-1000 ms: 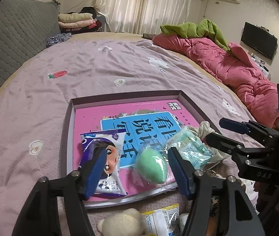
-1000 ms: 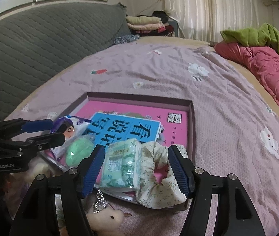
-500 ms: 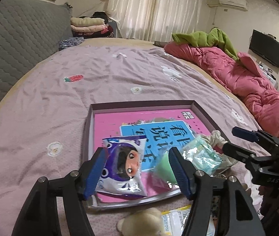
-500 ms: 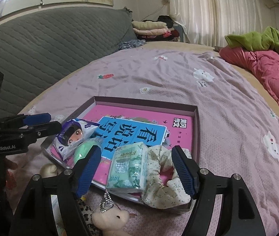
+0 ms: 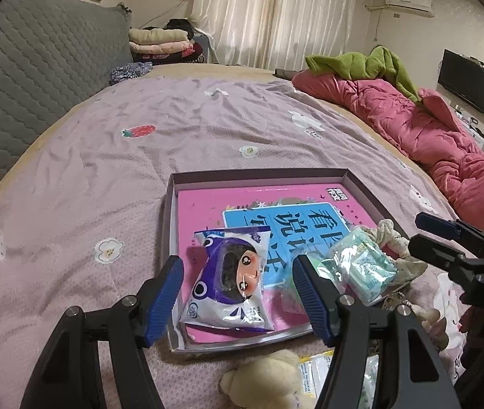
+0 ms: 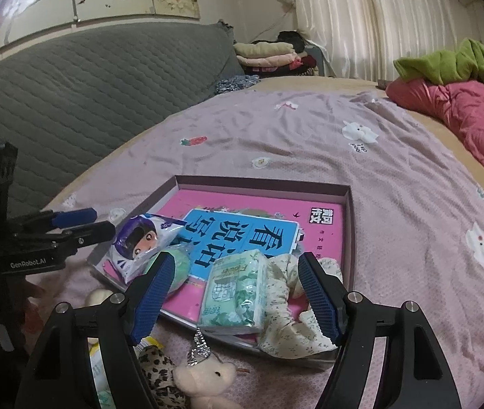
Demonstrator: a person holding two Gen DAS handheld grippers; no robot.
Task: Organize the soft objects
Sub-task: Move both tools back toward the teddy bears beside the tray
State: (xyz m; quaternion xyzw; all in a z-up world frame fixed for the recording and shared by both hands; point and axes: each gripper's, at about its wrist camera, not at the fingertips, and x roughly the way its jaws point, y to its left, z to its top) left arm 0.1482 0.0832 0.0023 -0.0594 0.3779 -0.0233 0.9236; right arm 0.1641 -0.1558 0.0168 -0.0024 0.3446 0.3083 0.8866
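"GenRobot.AI" on left gripper (image 6: 75,225); "Flower" on tissue pack (image 6: 233,289).

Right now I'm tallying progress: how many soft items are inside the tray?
4: doll packet at the left, green sponge beside it, tissue pack in the middle, floral scrunchie at the right. Others may be hidden.

You hold the left tongs (image 5: 238,301) tilted downward, jaws spread wide and gripping nothing. You hold the right tongs (image 6: 233,298) at a similar downward tilt, jaws likewise wide apart and empty, both sets side by side.
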